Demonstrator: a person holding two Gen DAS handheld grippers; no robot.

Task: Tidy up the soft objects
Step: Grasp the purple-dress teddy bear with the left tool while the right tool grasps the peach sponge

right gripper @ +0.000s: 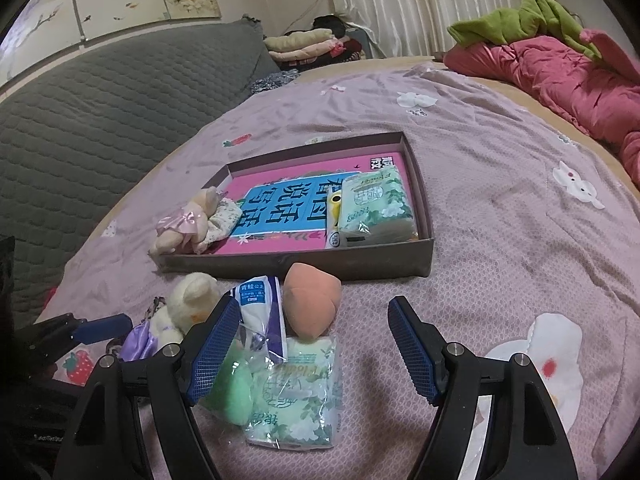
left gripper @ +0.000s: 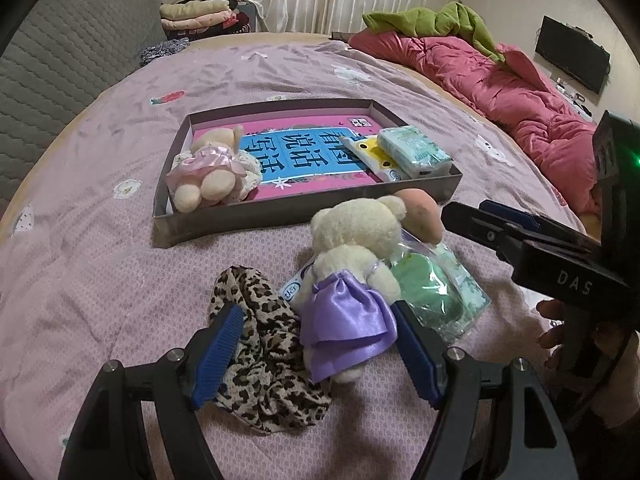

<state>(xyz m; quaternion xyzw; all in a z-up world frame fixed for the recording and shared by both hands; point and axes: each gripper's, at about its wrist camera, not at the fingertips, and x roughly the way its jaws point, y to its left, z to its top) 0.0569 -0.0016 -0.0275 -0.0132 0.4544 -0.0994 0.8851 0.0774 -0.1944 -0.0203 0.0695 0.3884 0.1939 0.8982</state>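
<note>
The lilac bedsheet (left gripper: 120, 280) fills the room's middle, a rumpled pink quilt (left gripper: 500, 80) along its far edge; the shallow box (right gripper: 288, 266) on it already holds a pink-dressed bear (left gripper: 208, 172) and tissue packs (right gripper: 376, 204). In front lie a purple-dressed bear (left gripper: 352, 272), half hiding a green pack (left gripper: 436, 292), a peach plush (right gripper: 312, 304) and a leopard-print cloth (left gripper: 260, 344). The left gripper (left gripper: 320, 352) gapes around the bear's skirt, pads apart from it; the right gripper (right gripper: 312, 352) stands wide above the packs, gripping nothing.

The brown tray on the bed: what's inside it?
A teddy in a pink dress, a pink-and-blue book, a yellow-white packet and a green tissue pack. Beneath the book is hidden.
</note>
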